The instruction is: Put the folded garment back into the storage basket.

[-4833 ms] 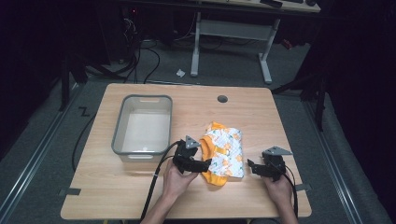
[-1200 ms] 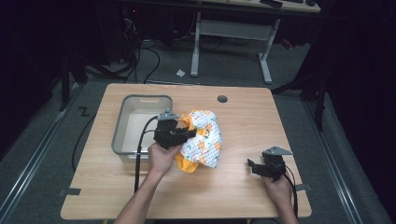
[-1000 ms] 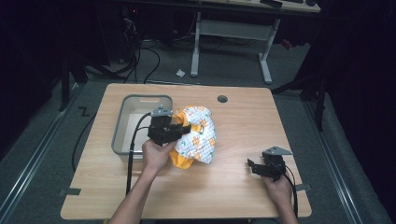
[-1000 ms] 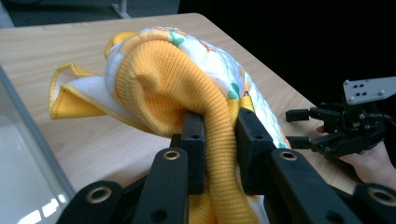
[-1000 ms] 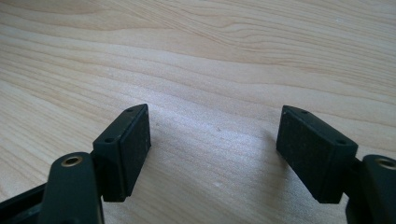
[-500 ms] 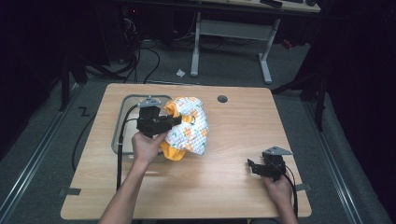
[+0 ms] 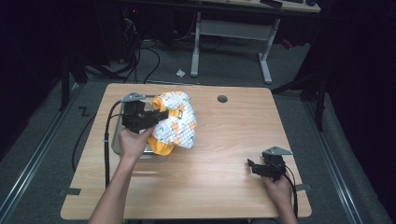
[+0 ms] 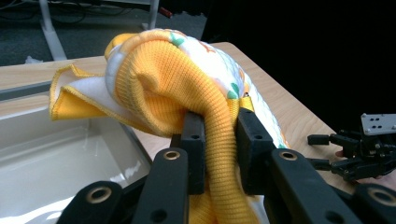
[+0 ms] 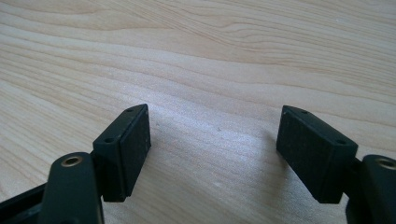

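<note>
A bundled garment, white with orange and green print and yellow knit trim, hangs in the air at the right edge of a clear plastic bin. My left gripper is shut on its yellow ribbed fold, with the cloth pinched between both black pads. The bin's pale inside lies below and to the left in the left gripper view. My right gripper rests near the table's front right, open, with only bare wood between its fingers.
The wooden table has a round cable hole near its far edge. Dark floor, cables and a desk frame lie beyond. My right gripper also appears far off in the left gripper view.
My left gripper has carried the garment left and farther back across the table, from the middle to over the bin's right edge. The right gripper has stayed where it was.
</note>
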{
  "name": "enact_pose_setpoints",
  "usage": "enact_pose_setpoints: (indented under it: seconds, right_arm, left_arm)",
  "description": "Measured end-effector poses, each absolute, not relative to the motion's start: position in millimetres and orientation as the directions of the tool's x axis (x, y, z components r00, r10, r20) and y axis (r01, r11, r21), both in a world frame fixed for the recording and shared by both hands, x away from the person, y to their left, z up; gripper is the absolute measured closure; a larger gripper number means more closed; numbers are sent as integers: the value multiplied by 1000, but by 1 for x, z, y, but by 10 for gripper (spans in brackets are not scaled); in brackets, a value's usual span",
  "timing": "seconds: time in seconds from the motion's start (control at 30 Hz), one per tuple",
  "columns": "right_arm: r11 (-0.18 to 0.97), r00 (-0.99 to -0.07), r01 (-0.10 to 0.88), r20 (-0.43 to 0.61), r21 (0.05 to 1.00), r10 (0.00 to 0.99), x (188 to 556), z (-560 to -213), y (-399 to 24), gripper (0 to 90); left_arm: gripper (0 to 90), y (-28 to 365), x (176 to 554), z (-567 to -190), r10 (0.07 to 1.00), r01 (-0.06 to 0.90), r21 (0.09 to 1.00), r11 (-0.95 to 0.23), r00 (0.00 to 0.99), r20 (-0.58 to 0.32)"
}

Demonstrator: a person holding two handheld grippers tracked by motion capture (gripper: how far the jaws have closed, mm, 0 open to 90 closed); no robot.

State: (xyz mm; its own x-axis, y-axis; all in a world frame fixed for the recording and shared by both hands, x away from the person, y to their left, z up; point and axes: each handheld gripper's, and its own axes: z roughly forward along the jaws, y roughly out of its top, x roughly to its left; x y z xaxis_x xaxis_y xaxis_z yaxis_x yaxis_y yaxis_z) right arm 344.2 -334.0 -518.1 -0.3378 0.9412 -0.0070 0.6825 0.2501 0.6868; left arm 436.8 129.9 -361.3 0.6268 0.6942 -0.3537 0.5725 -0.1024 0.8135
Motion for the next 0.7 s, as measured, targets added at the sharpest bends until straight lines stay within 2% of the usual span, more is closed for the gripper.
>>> enact_pose_setpoints:
  seconds: [0.7]
  right_arm:
    - [251,-339,682,-7,686,941,344,-518,-334,264]
  left_arm:
    - [753,172,441,-360,743,589,804,-89,576,-340]
